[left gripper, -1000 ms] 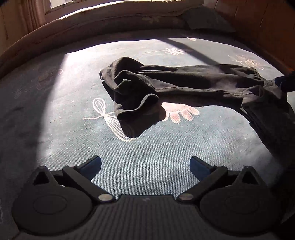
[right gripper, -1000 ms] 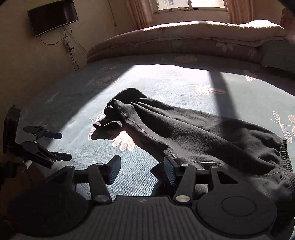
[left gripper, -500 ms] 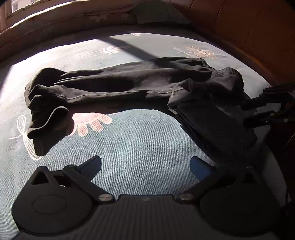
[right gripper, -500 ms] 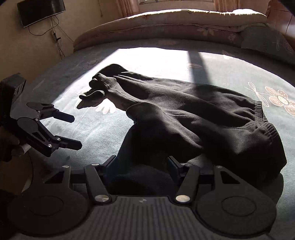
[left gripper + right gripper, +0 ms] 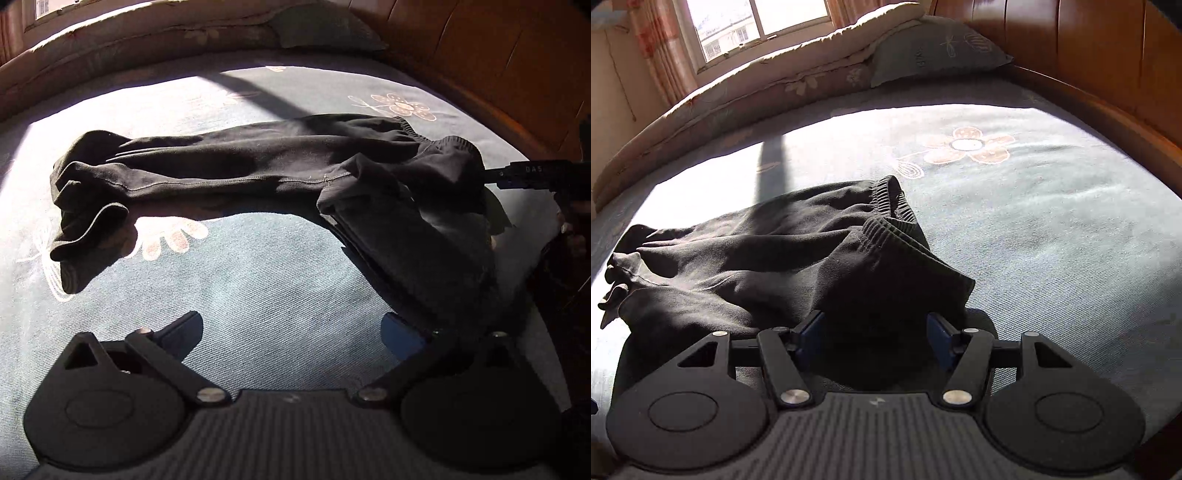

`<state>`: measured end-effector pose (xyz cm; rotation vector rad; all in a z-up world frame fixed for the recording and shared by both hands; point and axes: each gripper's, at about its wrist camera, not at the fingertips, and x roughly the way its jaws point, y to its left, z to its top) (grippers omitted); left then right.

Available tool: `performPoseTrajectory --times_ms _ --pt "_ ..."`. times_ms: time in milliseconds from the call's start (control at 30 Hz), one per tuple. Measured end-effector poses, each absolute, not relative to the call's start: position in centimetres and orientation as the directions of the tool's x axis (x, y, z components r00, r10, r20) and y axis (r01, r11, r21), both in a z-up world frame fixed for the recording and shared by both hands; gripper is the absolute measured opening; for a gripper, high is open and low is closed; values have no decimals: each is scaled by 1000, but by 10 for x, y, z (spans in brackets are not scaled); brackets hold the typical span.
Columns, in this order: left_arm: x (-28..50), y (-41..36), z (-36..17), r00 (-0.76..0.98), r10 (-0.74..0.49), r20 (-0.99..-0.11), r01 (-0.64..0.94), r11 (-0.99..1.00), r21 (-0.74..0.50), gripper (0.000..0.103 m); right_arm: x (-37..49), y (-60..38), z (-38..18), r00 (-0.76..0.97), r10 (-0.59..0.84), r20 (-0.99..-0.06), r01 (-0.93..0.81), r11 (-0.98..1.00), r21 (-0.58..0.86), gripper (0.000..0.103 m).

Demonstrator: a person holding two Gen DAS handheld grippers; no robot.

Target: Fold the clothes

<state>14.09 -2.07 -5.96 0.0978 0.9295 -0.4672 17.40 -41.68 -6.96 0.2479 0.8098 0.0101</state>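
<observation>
While black sweatpants (image 5: pixel 258 173) sprawl mid-bed (image 5: pixel 277 295), our left gripper (image 5: pixel 291 332) gapes empty; right gripper (image 5: pixel 873 336) opening around the waistband (image 5: pixel 886 225).

You see black trousers (image 5: pixel 258 173) of soft matt knit with a ribbed waistband (image 5: pixel 886 225), a woven, faintly ribbed blue bedspread (image 5: pixel 1052 240), a glossy varnished wooden headboard (image 5: pixel 1089 48) at upper right, and matt plastic gripper arms with shiny metal pivots.
</observation>
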Motion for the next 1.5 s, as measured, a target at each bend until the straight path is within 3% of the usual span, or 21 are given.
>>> performPoseTrajectory --times_ms 133,267,333,367,400,433,467,767,867,967,1033,1100,1267,1433,1467,1500 --pt "143 -23 -61 502 -330 -799 421 901 -108 102 183 -457 -108 699 181 -692 177 893 413 71" --pt "146 -22 -62 500 -321 -804 410 906 -107 102 191 -463 -117 764 210 -610 141 869 475 74" --pt "145 -24 -62 499 -324 -804 410 905 -110 102 198 -459 -119 765 205 -611 125 883 452 71" --pt "144 -25 -62 500 -322 -804 413 905 -106 102 200 -458 -118 754 208 -623 132 881 453 55" --pt "143 -26 -62 502 -320 -803 415 904 -101 102 201 -458 -118 742 211 -636 139 880 455 25" --pt "143 -27 -62 503 -321 -803 417 903 -99 102 202 -458 -118 733 217 -644 144 877 459 12" --pt "142 -27 -62 501 -324 -802 420 902 -102 102 198 -459 -116 730 229 -644 144 870 472 11" --pt "146 -26 -62 504 -337 -795 420 900 -114 102 133 -472 -82 706 252 -661 164 851 499 10" --pt "149 -29 -60 514 -333 -791 424 900 -104 102 135 -471 -70 697 211 -685 150 892 427 18" --pt "148 -29 -57 521 -335 -785 421 901 -105 102 154 -466 -50 720 149 -678 117 937 330 39" --pt "148 -28 -58 517 -336 -787 421 901 -108 102 180 -461 -39 732 163 -662 62 951 303 43" --pt "149 -27 -60 515 -323 -794 413 905 -101 102 214 -452 -36 725 179 -665 9 963 270 54" --pt "152 -22 -64 506 -295 -810 388 917 -92 102 303 -429 -64 655 219 -723 -61 969 238 64" --pt "159 -17 -71 499 -264 -825 363 929 -78 102 345 -404 -98 604 159 -781 -108 987 117 66" --pt "160 -17 -72 498 -258 -828 361 930 -73 102 344 -400 -96 610 157 -777 -126 987 100 63" --pt "162 -18 -74 495 -254 -831 360 930 -70 102 344 -397 -95 616 155 -772 -143 986 84 36"
